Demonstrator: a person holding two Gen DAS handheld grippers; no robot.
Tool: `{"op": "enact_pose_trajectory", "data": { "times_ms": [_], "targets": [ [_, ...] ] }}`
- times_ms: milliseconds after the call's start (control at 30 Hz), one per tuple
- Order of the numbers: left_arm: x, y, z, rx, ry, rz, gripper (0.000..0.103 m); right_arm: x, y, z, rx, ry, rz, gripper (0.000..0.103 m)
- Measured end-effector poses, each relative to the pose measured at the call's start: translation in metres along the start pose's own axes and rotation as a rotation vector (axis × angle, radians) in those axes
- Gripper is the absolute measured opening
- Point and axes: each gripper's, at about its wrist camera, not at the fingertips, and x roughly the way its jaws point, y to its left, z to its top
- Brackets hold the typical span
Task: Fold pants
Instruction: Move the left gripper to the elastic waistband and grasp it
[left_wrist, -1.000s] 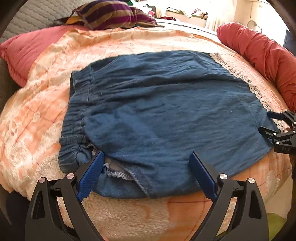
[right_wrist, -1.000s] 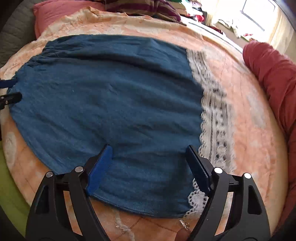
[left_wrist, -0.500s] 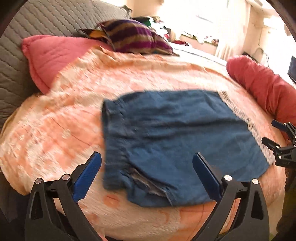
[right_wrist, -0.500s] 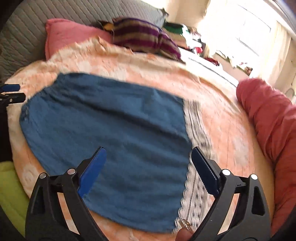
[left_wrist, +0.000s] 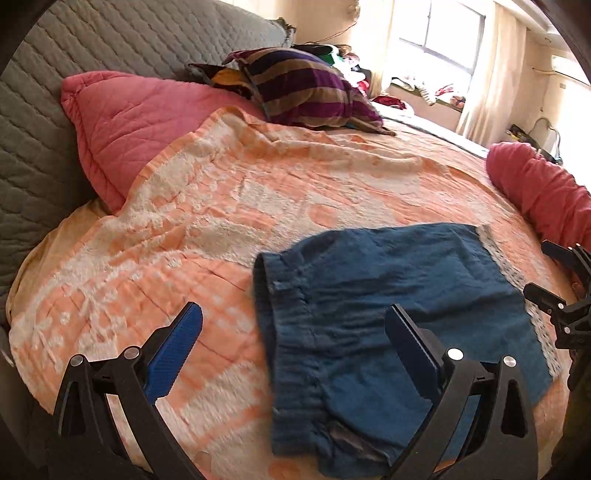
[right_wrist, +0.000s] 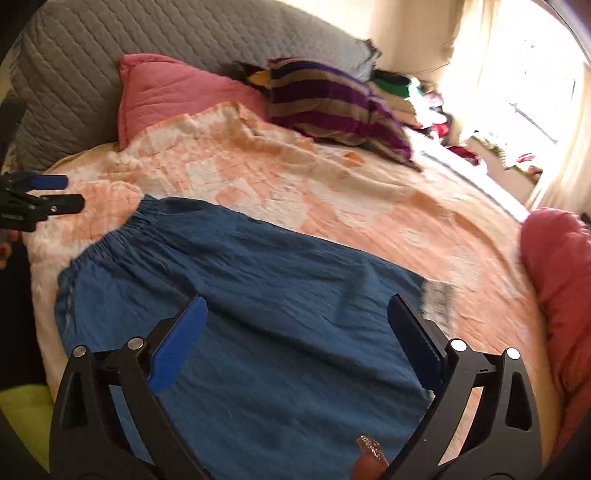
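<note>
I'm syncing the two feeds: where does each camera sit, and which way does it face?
Left wrist: on the left gripper, above the pants waistband end, facing the headboard; right gripper at its right edge.
Right wrist: on the right gripper, over the pants' lace-hem end; left gripper at left.
Shared: pants, orange blanket, striped pillow.

Matt denim pants (left_wrist: 399, 295); fuzzy cloth blanket (left_wrist: 221, 206)

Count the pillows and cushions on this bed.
3: a pink pillow against the grey headboard, a striped cushion beside it, a red bolster along the right edge. Others may be hidden.
</note>
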Motion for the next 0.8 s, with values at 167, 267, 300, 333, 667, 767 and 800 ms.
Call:
{"op": "enact_pose_trajectory", "data": {
  "times_ms": [167, 267, 300, 333, 667, 767, 800],
  "targets": [
    [0.035, 0.019, 0.013, -0.024, 0.042, 0.022, 0.098, 0.044, 0.007, 0.029, -0.037, 0.029, 0.024, 0.093],
    [0.056, 0.026, 0.02, -0.032, 0.069, 0.026, 0.098, 0.069, 0.01, 0.041, -0.048, 0.046, 0.039, 0.093],
    [0.063, 0.028, 0.022, -0.03, 0.078, 0.027, 0.098, 0.077, 0.01, 0.044, -0.052, 0.053, 0.041, 0.093],
    [0.069, 0.029, 0.024, -0.029, 0.085, 0.029, 0.098, 0.088, 0.011, 0.047, -0.06, 0.071, 0.05, 0.093],
    [0.128, 0.036, 0.038, -0.016, 0.161, 0.039, 0.098, 0.174, 0.011, 0.06, -0.142, 0.216, 0.054, 0.093],
    [0.141, 0.038, 0.039, -0.03, 0.188, 0.029, 0.097, 0.188, 0.012, 0.065, -0.157, 0.229, 0.075, 0.093],
    [0.145, 0.038, 0.039, -0.032, 0.195, 0.029, 0.097, 0.191, 0.013, 0.066, -0.166, 0.23, 0.081, 0.093]
  ]
}}
